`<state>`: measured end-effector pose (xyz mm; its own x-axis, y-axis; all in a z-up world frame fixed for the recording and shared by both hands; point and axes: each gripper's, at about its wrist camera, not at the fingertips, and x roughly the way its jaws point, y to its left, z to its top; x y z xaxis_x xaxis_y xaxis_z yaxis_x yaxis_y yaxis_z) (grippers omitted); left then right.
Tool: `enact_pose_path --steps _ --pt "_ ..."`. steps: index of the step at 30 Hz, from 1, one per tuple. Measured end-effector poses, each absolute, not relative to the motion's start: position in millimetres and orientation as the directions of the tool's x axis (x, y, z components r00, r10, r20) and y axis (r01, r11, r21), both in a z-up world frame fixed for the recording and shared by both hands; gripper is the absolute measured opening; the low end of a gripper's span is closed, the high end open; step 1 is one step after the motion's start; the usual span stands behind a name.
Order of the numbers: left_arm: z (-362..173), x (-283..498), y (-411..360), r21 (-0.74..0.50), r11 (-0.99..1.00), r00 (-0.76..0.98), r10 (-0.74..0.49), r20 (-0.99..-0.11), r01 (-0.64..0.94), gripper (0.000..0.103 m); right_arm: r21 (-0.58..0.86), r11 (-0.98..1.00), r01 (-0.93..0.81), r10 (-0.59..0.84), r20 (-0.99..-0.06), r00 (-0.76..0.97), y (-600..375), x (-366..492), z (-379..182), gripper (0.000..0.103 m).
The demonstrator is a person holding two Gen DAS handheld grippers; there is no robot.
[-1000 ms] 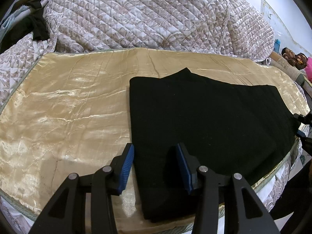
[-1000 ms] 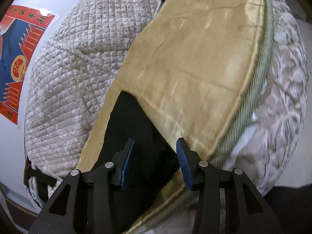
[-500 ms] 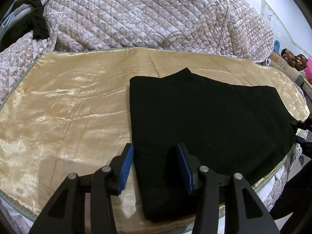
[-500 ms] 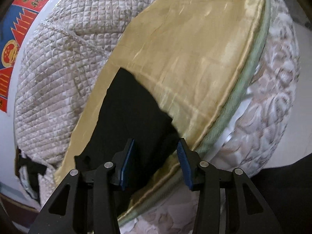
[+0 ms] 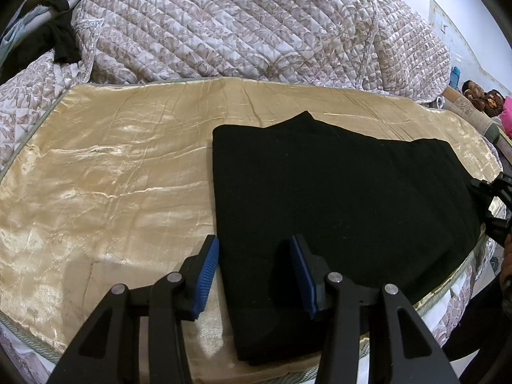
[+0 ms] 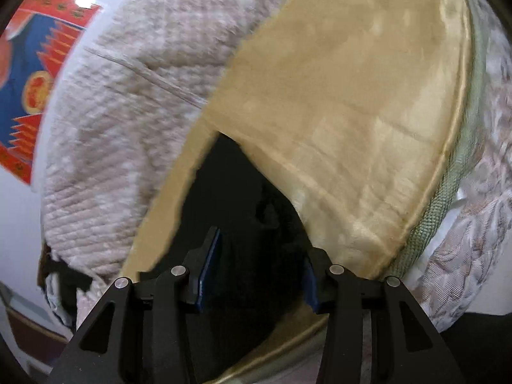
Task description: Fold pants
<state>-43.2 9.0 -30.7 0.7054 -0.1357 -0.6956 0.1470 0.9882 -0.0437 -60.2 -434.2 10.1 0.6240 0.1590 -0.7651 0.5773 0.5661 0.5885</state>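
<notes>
The black pants [image 5: 336, 192] lie flat and folded on a gold satin sheet [image 5: 112, 176]. My left gripper [image 5: 254, 264] is open and empty, low over the pants' near left edge. My right gripper [image 6: 257, 264] is open and empty over the pants' right end [image 6: 236, 211], near the bed's front edge. In the left wrist view the right gripper [image 5: 494, 201] shows at the far right by the pants' end. The right wrist view is motion-blurred.
A quilted floral blanket [image 5: 240, 32] is heaped behind the sheet. Dark clothing [image 5: 60, 41] lies at the far left. A green corded mattress edge [image 6: 448, 185] runs along the front. A red and blue poster [image 6: 28, 80] hangs on the wall.
My right gripper has swung and moved in over the pants' end, with the view tilting. My left gripper has barely moved. Both jaws stay open.
</notes>
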Motion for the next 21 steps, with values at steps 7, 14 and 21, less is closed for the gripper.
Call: enact_pose_path --steps 7,14,21 --pt "-28.2 -43.0 10.6 -0.071 0.987 0.697 -0.15 -0.701 0.142 0.049 0.559 0.653 0.511 0.148 -0.756 0.637 -422.6 -49.3 33.6 0.022" --pt "-13.3 -43.1 25.2 -0.105 0.988 0.721 -0.151 -0.677 0.109 0.049 0.576 0.749 0.327 0.228 -0.688 0.689 -381.9 -16.7 87.7 0.021" --pt "-3.9 -40.5 63.6 -0.151 0.988 0.742 -0.094 -0.664 -0.01 0.049 0.575 0.817 0.049 0.409 -0.636 0.655 -277.4 20.1 125.0 0.021"
